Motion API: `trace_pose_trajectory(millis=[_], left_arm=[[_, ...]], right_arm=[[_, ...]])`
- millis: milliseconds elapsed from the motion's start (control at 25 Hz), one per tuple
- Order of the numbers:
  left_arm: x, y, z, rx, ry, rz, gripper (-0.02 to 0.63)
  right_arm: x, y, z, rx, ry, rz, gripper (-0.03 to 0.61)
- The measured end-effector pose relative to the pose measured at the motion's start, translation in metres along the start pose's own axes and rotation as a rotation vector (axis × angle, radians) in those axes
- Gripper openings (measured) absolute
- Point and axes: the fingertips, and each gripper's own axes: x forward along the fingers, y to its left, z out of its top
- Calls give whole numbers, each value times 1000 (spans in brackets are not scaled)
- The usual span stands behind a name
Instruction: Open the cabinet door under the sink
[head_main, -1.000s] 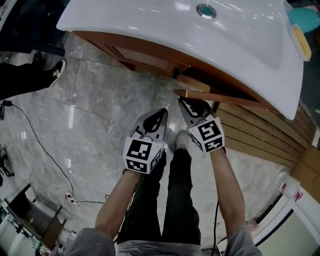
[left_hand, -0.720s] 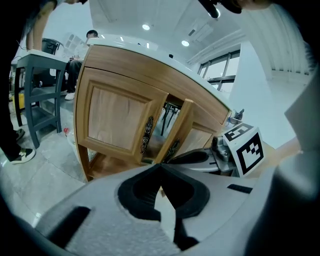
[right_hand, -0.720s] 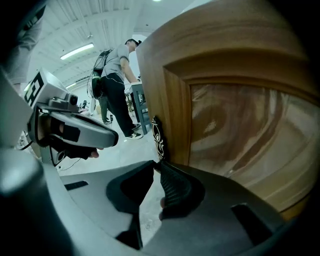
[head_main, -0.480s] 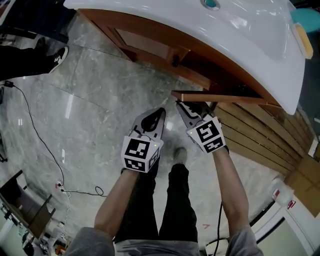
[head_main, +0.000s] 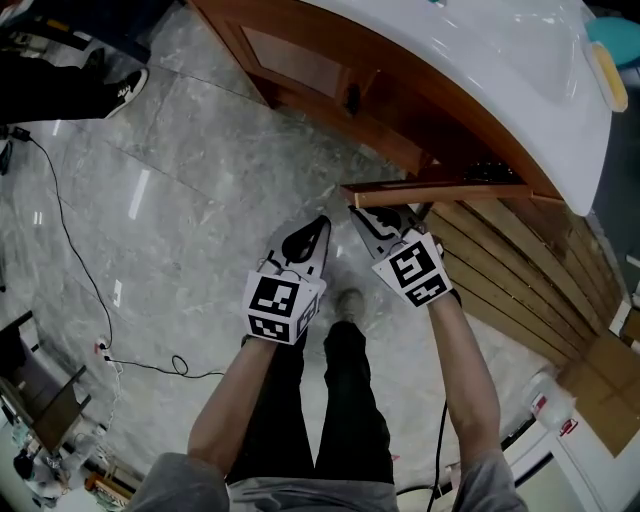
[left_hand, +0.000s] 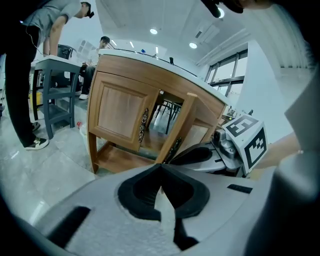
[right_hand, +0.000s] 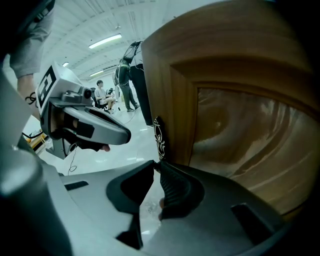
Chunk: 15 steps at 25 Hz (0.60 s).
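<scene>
Cabinet door (head_main: 440, 190): it stands swung out from the wooden cabinet (head_main: 330, 70) under the white sink (head_main: 480, 70), and from my head view I see it edge-on as a thin wooden bar.
Right tongs (right_hand: 156, 165): I have them closed at the tips on the lower end of the ornate door handle (right_hand: 159, 137), which sits on the door's free edge. The wooden panel fills the right gripper view.
Left tongs (left_hand: 161, 167): closed on nothing, tips meeting, held in the air just beside the right pair and clear of the door.
Second door (left_hand: 120, 112): closed on the cabinet's left half, with its own dark handle (left_hand: 144, 125) along the inner edge.
Floor (head_main: 180, 200): grey marble tiles, with a thin black cable (head_main: 60, 240) trailing across them at the left.
Bystanders: my gripper views show people standing in the room beyond the cabinet.
</scene>
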Motion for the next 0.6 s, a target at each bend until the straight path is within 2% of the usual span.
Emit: trace_pose_trajectory(millis=[360,600], left_arm=[[-11,-19,-16,-4,-10,28,8],[-21,-35,-30,-8,-16,34,8]], right_arm=[[-20,24,-19,-116,38,69,48],[-37,40,-39,-151,72,95,49]])
